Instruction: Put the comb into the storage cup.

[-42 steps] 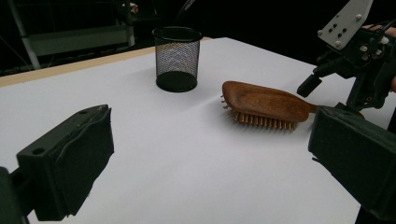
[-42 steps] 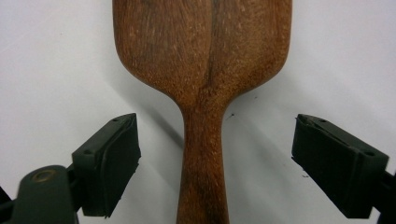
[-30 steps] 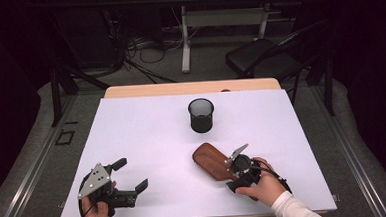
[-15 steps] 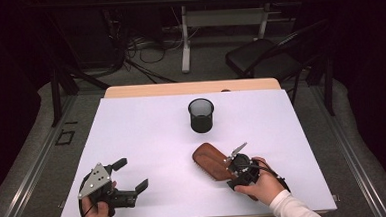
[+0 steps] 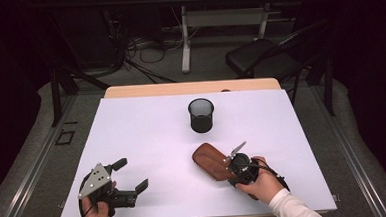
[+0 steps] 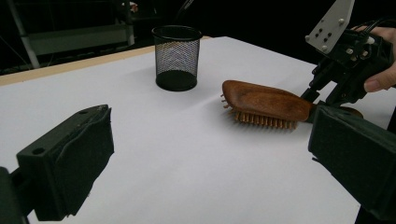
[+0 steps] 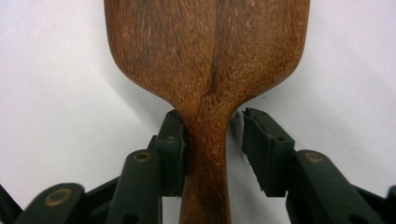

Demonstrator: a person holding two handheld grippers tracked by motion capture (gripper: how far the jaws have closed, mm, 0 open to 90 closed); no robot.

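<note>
brush: a wooden brush (image 5: 213,161) is seen lying bristles-down on the white surface (image 5: 147,136), near the person's right side, its handle pointing toward the right hand.
cup: a black mesh cup (image 5: 201,115) is seen standing upright farther back on the surface, well apart from the brush and with nothing seen in it.
right gripper: the right gripper (image 7: 212,144) is placed around the neck of the handle; its jaws have just been closing, with the handle between them. One pad (image 7: 175,149) is seen touching the wood, while a gap is still left at the other pad (image 7: 264,149), so the handle is not yet clamped.
left gripper: the left gripper (image 5: 132,176) is held low at the near left of the surface, its jaws wide apart and nothing between them.
done: the handle is judged to be reached and lined up between the jaws.
left: the grip is still to be finished and the brush lifted; it is probably meant for the cup, though this is only a guess.
risk: the handle is tapered and smooth, so a slip or a twist may be expected if it is pinched off-centre.
</note>
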